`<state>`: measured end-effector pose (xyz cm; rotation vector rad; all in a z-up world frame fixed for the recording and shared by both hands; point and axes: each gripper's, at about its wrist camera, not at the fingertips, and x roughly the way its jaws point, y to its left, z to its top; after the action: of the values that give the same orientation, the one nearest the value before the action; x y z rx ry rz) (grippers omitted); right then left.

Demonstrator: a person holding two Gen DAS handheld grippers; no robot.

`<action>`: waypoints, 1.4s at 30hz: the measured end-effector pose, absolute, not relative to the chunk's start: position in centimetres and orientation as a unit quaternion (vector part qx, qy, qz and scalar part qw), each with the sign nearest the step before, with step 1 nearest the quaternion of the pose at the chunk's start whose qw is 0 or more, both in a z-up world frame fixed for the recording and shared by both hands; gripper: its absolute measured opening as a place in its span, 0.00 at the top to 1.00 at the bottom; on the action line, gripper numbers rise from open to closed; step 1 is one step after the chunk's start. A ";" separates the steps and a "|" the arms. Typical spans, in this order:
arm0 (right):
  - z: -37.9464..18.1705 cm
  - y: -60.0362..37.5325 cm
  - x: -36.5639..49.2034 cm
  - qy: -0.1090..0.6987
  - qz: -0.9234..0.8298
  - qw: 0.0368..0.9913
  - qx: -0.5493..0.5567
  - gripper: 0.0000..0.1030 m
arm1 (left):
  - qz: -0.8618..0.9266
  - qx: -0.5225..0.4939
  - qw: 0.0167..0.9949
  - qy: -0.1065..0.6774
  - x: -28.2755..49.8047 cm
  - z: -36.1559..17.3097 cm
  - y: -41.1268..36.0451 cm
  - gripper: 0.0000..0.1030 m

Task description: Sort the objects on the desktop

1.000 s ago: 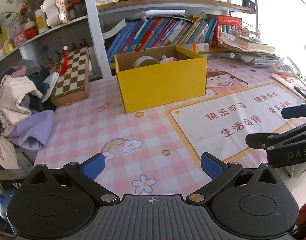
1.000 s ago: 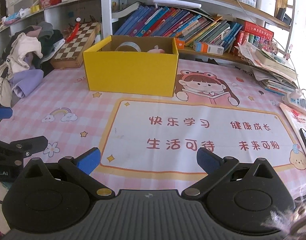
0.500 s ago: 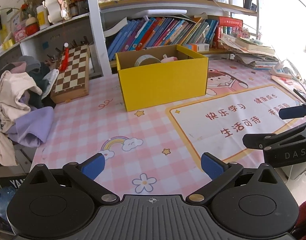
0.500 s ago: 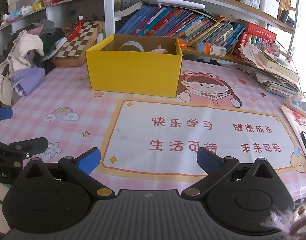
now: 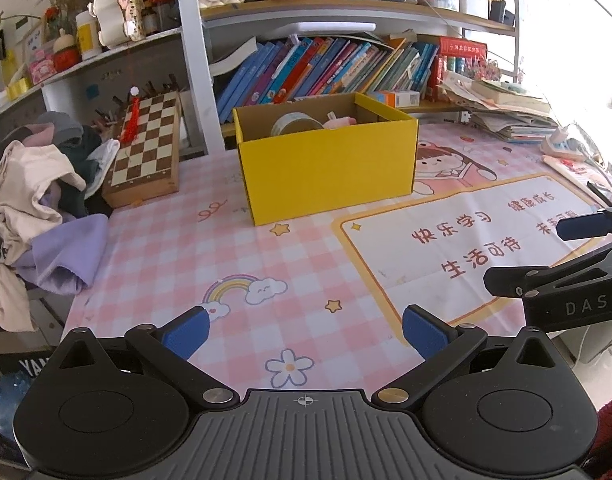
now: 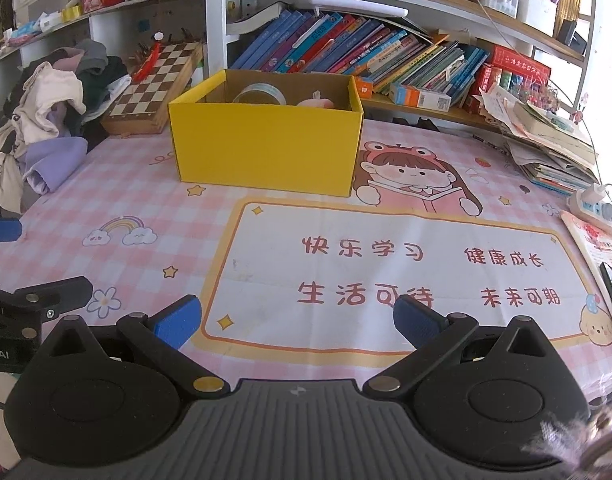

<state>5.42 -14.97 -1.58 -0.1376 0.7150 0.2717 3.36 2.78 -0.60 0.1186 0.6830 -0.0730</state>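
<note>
Left wrist view: left gripper (image 5: 303,330) and right gripper (image 6: 295,320) both hover spread wide and empty above the pink desk mat (image 5: 177,248), sorted tape roll (image 6: 257,94) already inside yellow box (image 6: 265,148); likely best parked clear.

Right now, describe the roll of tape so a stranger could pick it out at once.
Find the yellow box standing on the pink checked mat in front of the bookshelf. Look inside its open top: the roll of tape sits at the left part. It is a pale ring, while the thing beside it is a soft pink lump.
</note>
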 end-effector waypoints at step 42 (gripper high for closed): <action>-2.0 -14.4 4.8 0.362 0.147 0.917 -0.078 0.00 | -0.032 0.052 0.940 0.336 2.8 -0.6 2.8 0.00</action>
<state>4.80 -14.40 -2.02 -0.1600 0.7455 0.3034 2.75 2.79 -0.57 0.1052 0.6868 -0.0652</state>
